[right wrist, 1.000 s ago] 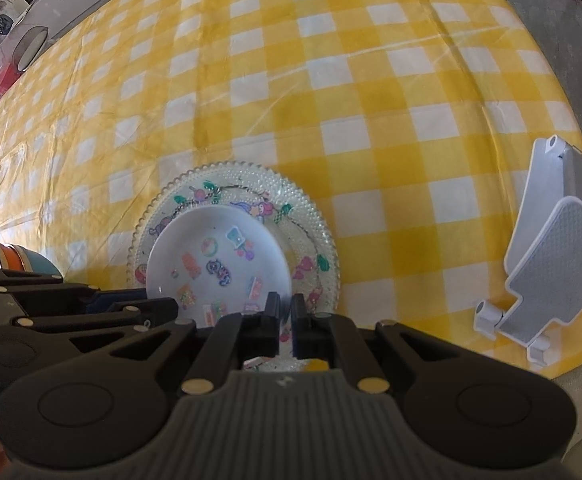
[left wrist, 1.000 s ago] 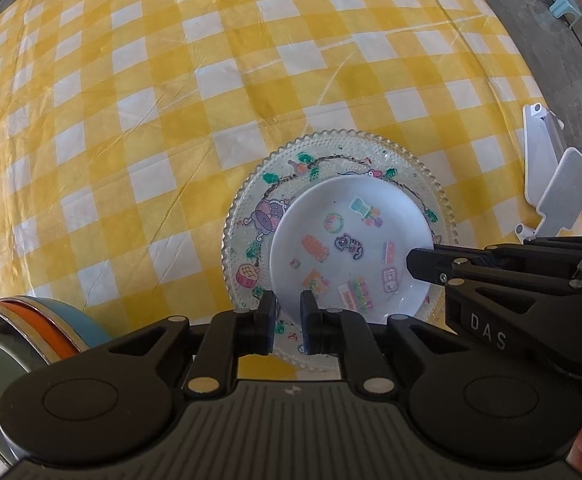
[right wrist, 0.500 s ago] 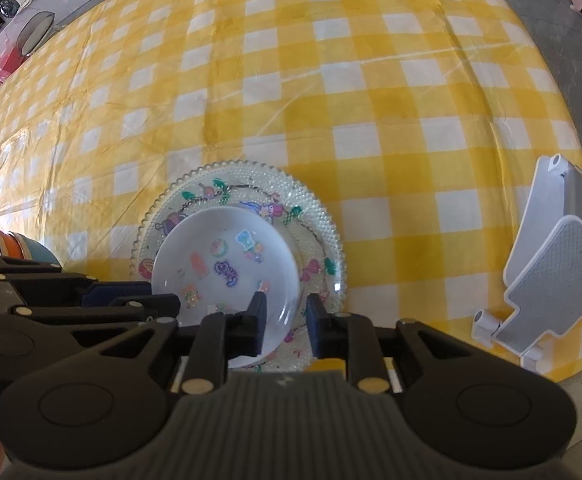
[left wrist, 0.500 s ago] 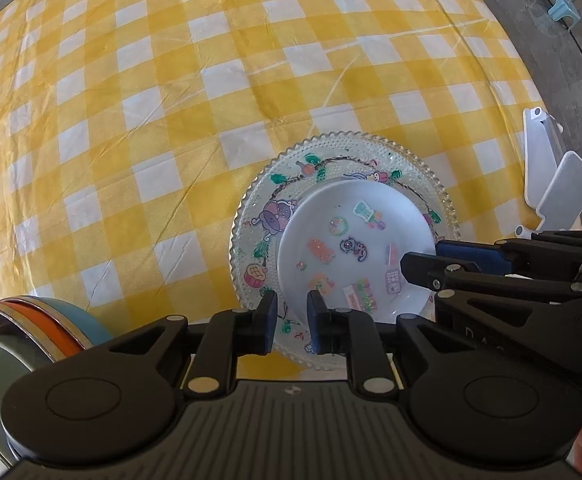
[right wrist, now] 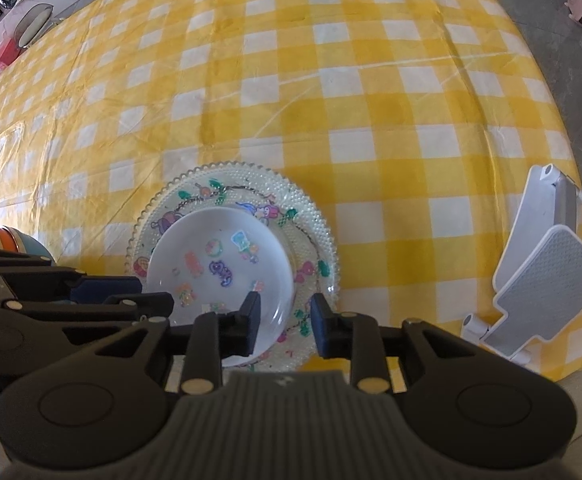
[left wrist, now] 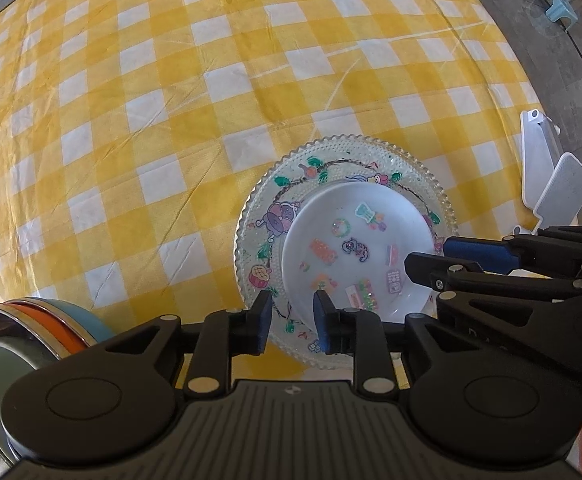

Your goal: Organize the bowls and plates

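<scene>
A small white bowl [left wrist: 355,252] with cartoon stickers rests on a clear beaded glass plate [left wrist: 275,216] on the yellow checked tablecloth. Both show in the right wrist view too, the bowl [right wrist: 219,264] on the plate [right wrist: 311,216]. My left gripper [left wrist: 291,322] is open, its jaws astride the near left rim of bowl and plate. My right gripper [right wrist: 283,328] is open at the bowl's near right rim; it also shows from the side in the left wrist view [left wrist: 443,256]. Neither holds anything.
A stack of coloured bowls [left wrist: 31,320], blue, orange and grey-green, stands at the near left and shows in the right wrist view [right wrist: 11,240]. A white folding stand [right wrist: 543,264] sits at the table's right edge. Beyond that edge is grey floor.
Both grippers have opened from nearly shut and let go of the rims. The bowl now sits on the glass plate, and both grippers have drawn back slightly.
</scene>
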